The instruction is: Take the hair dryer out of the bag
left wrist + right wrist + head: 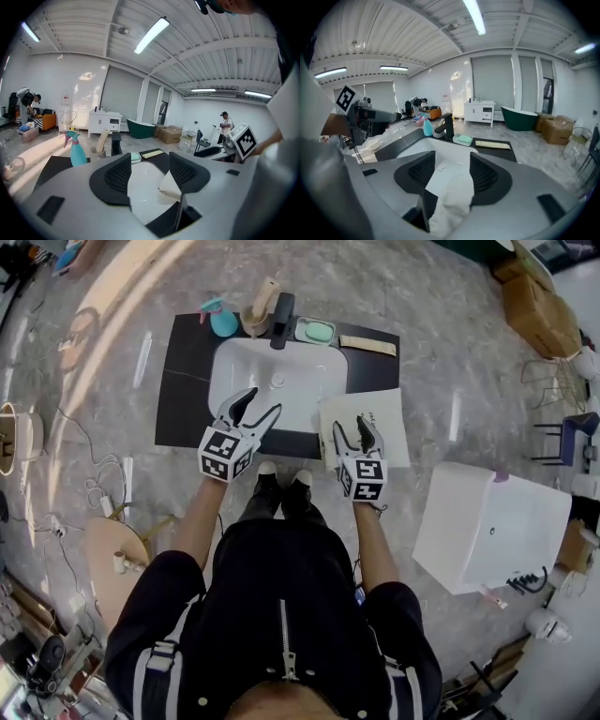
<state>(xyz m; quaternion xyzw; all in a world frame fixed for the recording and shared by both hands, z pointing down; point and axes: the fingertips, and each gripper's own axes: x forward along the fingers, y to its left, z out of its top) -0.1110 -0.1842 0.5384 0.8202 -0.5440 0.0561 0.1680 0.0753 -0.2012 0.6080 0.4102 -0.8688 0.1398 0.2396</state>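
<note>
A white paper bag (389, 427) lies on the black counter (183, 381), just right of the white sink basin (281, 367). No hair dryer shows in any view. My right gripper (354, 425) hangs over the bag's left edge. In the right gripper view its jaws stand apart, and a fold of the bag (454, 199) rises between them without being clamped. My left gripper (262, 401) is open over the basin's front rim with nothing between its fingers. The left gripper view shows the bag's corner (169, 187) just beyond the right jaw.
At the back of the counter stand a black faucet (281, 320), a teal spray bottle (222, 320), a cup with a brush (258, 315), a green soap dish (315, 331) and a beige strip (367, 345). A second white basin (492, 526) sits on the floor at right.
</note>
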